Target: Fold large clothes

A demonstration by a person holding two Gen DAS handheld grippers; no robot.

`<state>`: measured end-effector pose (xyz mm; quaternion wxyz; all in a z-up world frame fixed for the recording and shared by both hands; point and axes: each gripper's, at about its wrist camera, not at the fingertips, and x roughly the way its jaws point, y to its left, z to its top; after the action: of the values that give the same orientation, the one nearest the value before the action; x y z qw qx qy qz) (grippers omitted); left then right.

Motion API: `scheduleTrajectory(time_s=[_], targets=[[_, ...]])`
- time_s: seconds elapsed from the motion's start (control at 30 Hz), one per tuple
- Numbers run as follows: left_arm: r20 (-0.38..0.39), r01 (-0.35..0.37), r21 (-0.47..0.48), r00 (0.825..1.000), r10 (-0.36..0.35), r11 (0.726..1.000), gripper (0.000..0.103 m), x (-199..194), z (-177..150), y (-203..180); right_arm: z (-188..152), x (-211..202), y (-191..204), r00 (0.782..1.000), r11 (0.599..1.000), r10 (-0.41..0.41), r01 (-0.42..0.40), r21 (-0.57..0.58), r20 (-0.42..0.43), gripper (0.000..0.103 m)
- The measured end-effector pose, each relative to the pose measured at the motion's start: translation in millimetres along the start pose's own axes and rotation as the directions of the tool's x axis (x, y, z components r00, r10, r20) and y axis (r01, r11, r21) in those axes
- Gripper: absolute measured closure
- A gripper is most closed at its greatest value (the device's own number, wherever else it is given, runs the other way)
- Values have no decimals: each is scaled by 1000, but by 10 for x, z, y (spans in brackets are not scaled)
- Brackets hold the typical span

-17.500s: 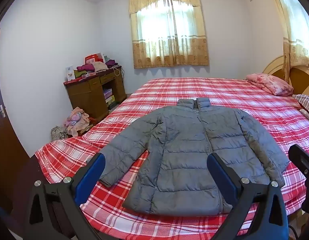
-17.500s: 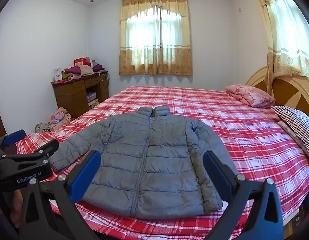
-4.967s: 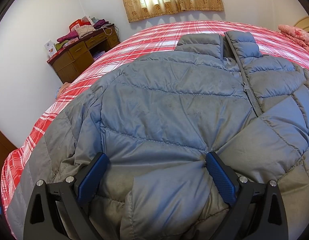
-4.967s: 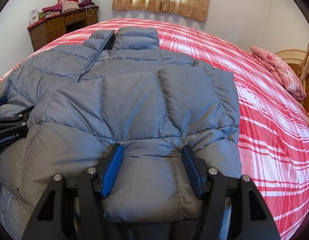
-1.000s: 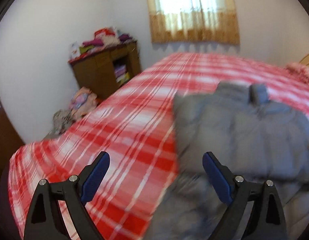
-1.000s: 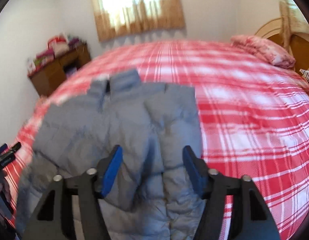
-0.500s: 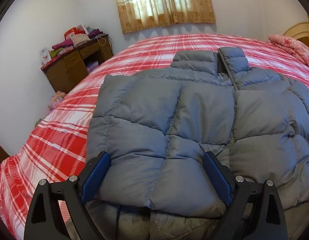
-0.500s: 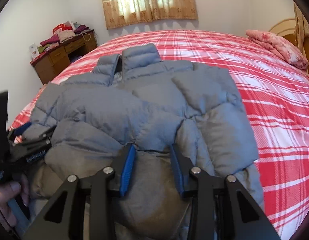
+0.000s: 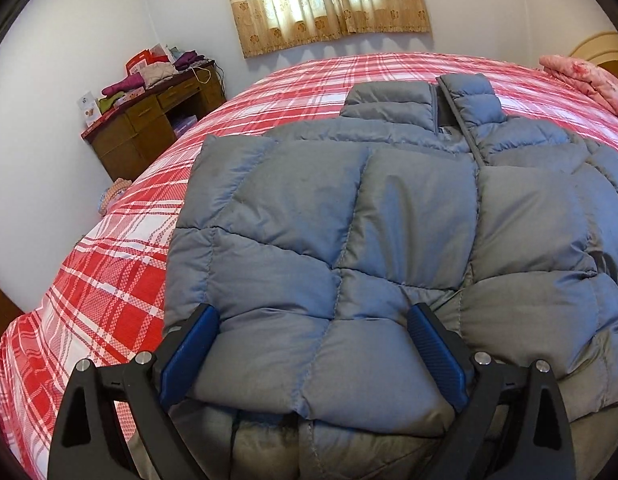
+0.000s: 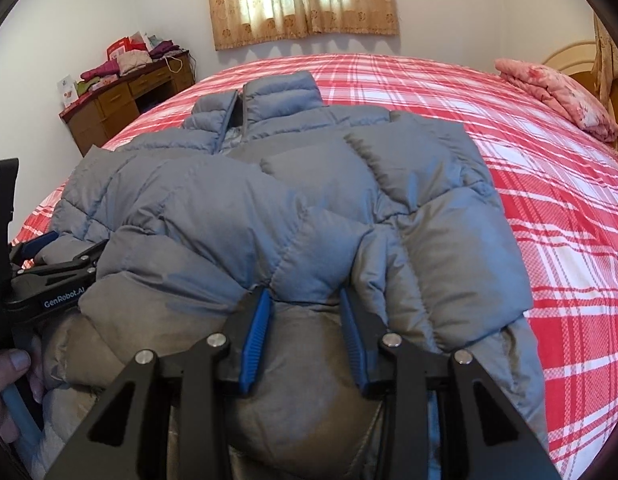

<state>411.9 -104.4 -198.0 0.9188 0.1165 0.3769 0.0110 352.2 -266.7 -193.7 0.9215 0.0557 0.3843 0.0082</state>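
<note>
A grey puffer jacket (image 9: 389, 216) lies on the red plaid bed (image 9: 109, 280), collar away from me and both sleeves folded in over the front. My left gripper (image 9: 313, 312) stands wide open over the near left part of the jacket, a puffy fold between its blue pads without being pinched. It also shows at the left edge of the right wrist view as the left gripper (image 10: 57, 268), held by a hand (image 10: 13, 372). My right gripper (image 10: 304, 294) has its jaws narrowed on a bulge of the jacket (image 10: 389, 184) near the hem, pads pressing the fabric.
A wooden desk (image 9: 149, 120) piled with clothes stands against the wall at the back left. A pink pillow (image 9: 585, 76) lies at the far right by the headboard. Bare plaid sheet (image 10: 569, 240) stretches right of the jacket.
Both grippers have dropped from above the bed down onto the jacket's near edge. The right jaws have narrowed onto the fabric. Over the last half second little has moved.
</note>
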Motion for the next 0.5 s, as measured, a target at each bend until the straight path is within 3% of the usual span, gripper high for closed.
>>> scheduleTrajectory(time_s=[0.13,0.23,0.3,0.4,0.5], targets=[[12,-27,1,1000,27,1000,6,-157,62,50,41,-46,15,1000,999,1,-1,-33,-11,63],[128,-31,38,991,26,999,6,-562,196,146,140,-282,-63,999,999,43,-42,-19,29,61],[196,-27,40,980,18,999,6,-725,343,284,314,-486,-168,995,1000,25,-25,2,100,61],[208,-94,-8,974,93,996,6,-558,635,511,640,-524,-397,987,996,-47,34,87,156,61],[122,-143,-96,980,154,985,6,-86,846,743,880,-264,-640,983,980,-121,97,172,137,61]])
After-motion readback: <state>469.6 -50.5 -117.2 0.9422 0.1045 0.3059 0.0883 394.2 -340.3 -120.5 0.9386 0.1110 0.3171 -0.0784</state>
